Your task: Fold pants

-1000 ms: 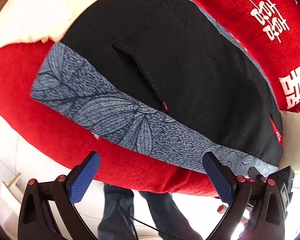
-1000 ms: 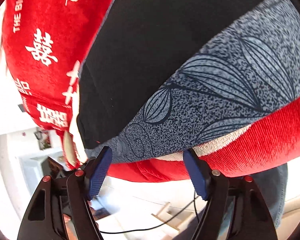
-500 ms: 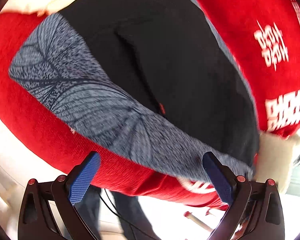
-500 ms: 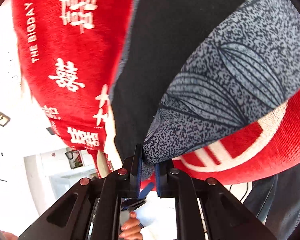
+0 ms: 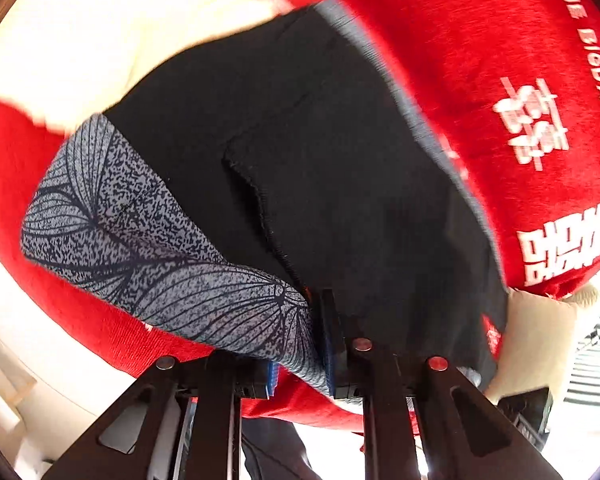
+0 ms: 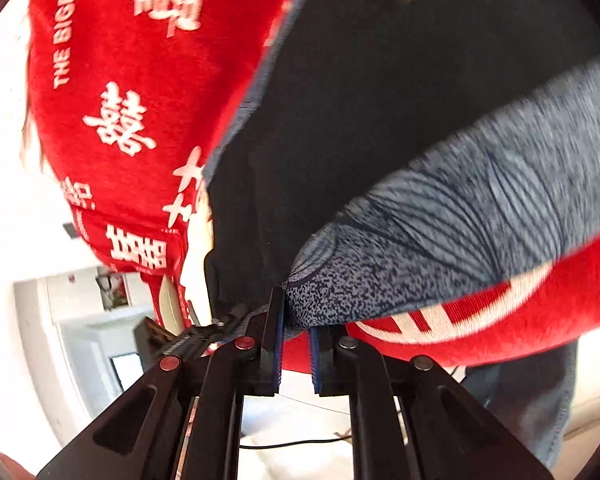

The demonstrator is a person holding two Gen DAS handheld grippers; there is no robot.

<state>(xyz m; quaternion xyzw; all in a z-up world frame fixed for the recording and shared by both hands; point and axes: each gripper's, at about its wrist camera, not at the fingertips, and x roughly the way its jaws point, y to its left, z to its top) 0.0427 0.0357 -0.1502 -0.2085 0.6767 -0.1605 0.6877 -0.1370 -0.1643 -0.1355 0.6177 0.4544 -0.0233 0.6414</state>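
Pants [image 5: 340,184], black with a grey leaf-print band [image 5: 148,256] along the near edge, lie spread flat on a red blanket [image 5: 500,80] printed with white characters, which covers what looks like a bed; a cream cloth [image 5: 80,40] lies beyond them. Both tools have taken hold of that printed band, so the step in hand appears to be lifting the near edge to carry it over the black cloth. To do it well, both ends should rise together and travel level, keeping the band taut between them so the fold line runs straight, and high enough that the fabric does not drag the blanket along. The left gripper [image 5: 300,360] has its fingers drawn close together, clamped on a bunched part of the band near the seam where the dark legs meet. The right gripper [image 6: 296,344] has its fingers nearly together too, pinching the corner end of the band, with the blue pads [image 6: 277,352] pressed to the cloth. Motion blur softens the far fabric in both views, so how many layers each pinch holds is unclear.
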